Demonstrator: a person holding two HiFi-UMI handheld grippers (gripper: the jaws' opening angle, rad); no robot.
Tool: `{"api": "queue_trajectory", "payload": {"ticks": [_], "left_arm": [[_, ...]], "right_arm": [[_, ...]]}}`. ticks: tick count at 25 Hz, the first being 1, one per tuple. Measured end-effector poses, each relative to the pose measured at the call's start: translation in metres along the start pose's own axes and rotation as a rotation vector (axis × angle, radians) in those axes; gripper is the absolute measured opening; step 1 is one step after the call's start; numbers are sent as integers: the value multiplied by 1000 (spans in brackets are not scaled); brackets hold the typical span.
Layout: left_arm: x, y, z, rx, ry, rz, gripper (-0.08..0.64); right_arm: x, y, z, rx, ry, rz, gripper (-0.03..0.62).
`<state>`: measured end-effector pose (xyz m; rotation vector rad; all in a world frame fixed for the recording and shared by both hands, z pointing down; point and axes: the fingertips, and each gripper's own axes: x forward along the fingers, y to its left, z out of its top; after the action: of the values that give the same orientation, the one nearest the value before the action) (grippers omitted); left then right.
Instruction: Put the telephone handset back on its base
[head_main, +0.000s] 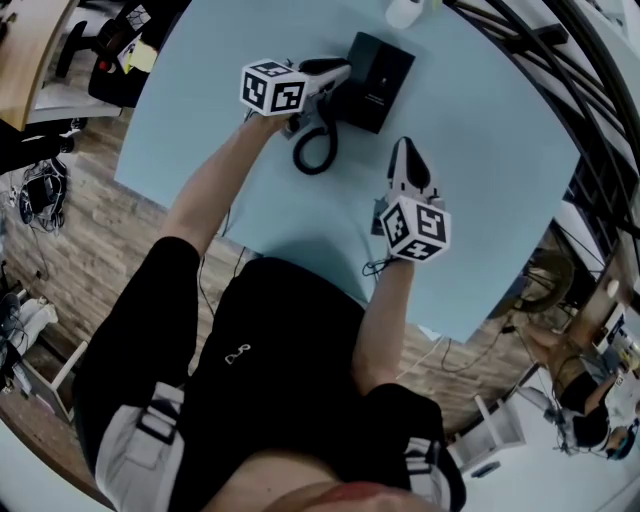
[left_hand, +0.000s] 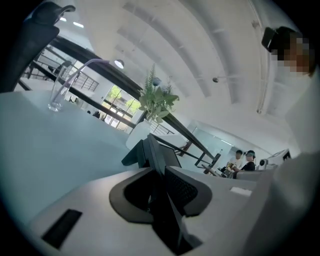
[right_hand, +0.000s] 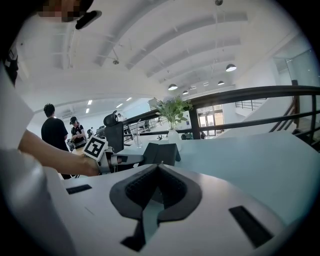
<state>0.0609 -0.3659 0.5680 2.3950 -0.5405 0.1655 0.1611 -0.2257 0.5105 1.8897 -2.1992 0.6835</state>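
The black telephone base (head_main: 377, 66) sits near the far side of the light blue table (head_main: 480, 150). My left gripper (head_main: 343, 70) reaches the base's left edge and is shut on the black handset (left_hand: 164, 210), which shows edge-on between the jaws. In the head view the gripper hides most of the handset. Its black coiled cord (head_main: 315, 152) loops on the table just below. The base (left_hand: 150, 152) stands right beyond the jaw tips. My right gripper (head_main: 406, 150) rests on the table to the right of the cord, shut and empty. From there I see the left gripper (right_hand: 131, 159) at the base (right_hand: 161, 152).
A white vase (head_main: 405, 12) with a green plant (left_hand: 156, 100) stands beyond the base. A tall glass (left_hand: 57, 90) is further left on the table. A dark railing (head_main: 560, 60) runs along the right. The table's near edge (head_main: 300, 262) is by the person's body.
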Motion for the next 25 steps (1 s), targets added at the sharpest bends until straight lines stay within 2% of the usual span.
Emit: {"api": "queue_trajectory", "payload": {"ticks": [3,5,7,11,14,17,19,21,25], "left_arm": [[-1,-1,-1,37,-13,34,72],[-3,-1,-1,24,-38,36,72],[-4,1,-2,-31,-64,27,71],[-8,3,-3,-239,-133,-43,61],[-8,4,-2,-273,-154,-70,61],[-7,5,-2,-358,-210,-103,47],[-7,8,-6,-401,-207,-108,23],[-7,11,-7,-370,-179,-94,23],[-3,12,-4,-201,-116,50,40]], "right_arm": [[1,14,7,-17,-9,18,-6],[-2,22,12,-33,-16,28,-6],[-6,27,16,-44,-20,31,-6],[-20,24,16,-57,-20,12,-6],[-30,19,17,-70,-21,-3,-6],[-41,14,20,-89,-21,-20,-6],[-46,15,20,-99,-20,-25,-6],[-48,16,19,-108,-15,-26,-6],[-47,18,22,-127,-21,-20,-6]]}}
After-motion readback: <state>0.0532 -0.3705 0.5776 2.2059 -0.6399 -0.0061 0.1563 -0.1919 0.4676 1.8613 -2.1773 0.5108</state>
